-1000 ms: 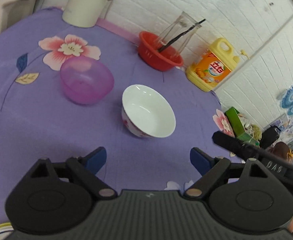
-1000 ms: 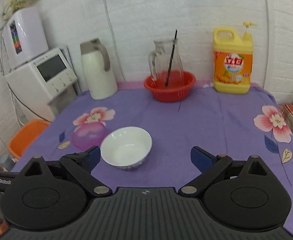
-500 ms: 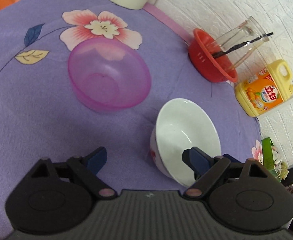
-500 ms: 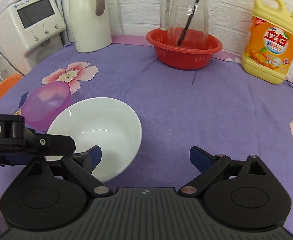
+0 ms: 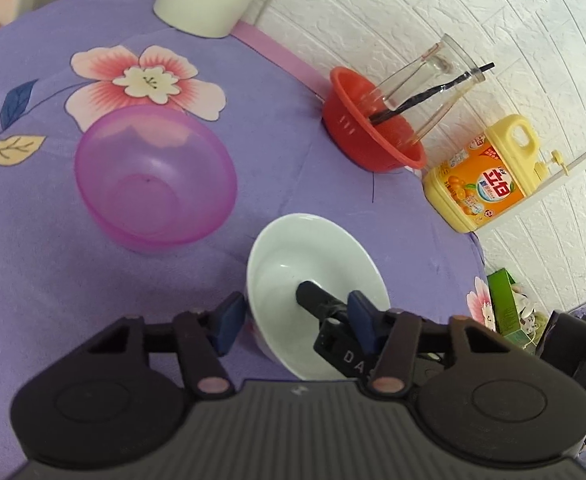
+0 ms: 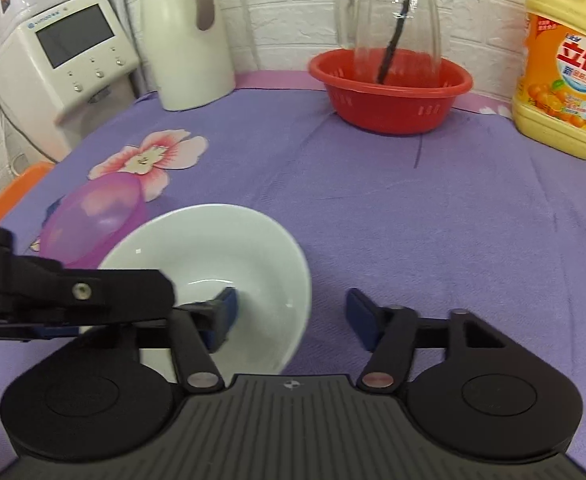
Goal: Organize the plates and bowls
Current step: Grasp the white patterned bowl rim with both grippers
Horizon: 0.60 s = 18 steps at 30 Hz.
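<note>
The white ceramic bowl with a floral outside (image 5: 313,280) sits tilted on the purple flowered cloth of the desk (image 5: 33,280), just beside the translucent pink plastic bowl (image 5: 155,176). Both tools are at its rim. The left gripper (image 5: 293,316) has one blue pad outside the near wall and the other over the inside; its jaws straddle the rim but are not visibly pressed tight, so I cannot tell whether they truly clamp it. The right gripper (image 6: 289,312) has its jaws apart, one pad inside the bowl, the other out over the cloth.

The main risk, as I judge it, is a slip: glazed ceramic is smooth and heavy, and a pinch on one edge lets the bowl swing or drop if lifted quickly. Two tools crowding one rim could also knock each other, or tip the bowl against the pink one. The soft cloth may drag and bunch under the foot.
</note>
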Available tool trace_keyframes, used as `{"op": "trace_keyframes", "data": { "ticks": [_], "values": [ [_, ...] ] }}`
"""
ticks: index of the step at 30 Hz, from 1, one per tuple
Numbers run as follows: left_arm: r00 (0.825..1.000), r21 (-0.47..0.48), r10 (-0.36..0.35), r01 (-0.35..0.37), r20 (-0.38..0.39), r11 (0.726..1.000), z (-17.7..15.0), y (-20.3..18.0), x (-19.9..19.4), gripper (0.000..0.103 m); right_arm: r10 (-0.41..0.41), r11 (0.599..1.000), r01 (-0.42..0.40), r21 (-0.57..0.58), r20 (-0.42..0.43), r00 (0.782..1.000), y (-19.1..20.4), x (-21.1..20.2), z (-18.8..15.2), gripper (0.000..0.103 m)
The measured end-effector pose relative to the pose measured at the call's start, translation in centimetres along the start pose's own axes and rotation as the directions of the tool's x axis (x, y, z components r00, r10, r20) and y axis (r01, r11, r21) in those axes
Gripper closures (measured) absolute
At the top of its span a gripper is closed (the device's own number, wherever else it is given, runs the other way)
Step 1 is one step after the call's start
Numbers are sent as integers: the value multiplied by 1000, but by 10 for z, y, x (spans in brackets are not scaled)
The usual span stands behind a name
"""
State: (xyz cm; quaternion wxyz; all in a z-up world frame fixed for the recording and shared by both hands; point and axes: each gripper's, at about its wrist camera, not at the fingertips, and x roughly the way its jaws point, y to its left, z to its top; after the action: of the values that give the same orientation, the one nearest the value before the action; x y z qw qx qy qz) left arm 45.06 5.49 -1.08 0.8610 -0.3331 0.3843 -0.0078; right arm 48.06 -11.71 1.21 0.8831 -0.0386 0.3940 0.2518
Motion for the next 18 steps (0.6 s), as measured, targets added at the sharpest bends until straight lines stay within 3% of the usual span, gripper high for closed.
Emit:
{"op": "trace_keyframes", "data": {
  "ticks": [3, 6, 18],
  "values": [
    [1000, 17, -1, 1, 2, 1000, 2, -1, -1, 66, 22, 1000, -22, 9, -7, 1000, 4, 1, 1, 35],
    [1000, 41, 10, -9, -9, 999, 2, 0, 1, 72, 34, 999, -34, 15, -16, 999, 7, -1, -1, 35],
    [1000, 130, -19, 20, -7, 991, -29, -7, -41, 74, 43, 998, -43, 35, -16, 999, 23, -38, -24, 33]
  ]
}}
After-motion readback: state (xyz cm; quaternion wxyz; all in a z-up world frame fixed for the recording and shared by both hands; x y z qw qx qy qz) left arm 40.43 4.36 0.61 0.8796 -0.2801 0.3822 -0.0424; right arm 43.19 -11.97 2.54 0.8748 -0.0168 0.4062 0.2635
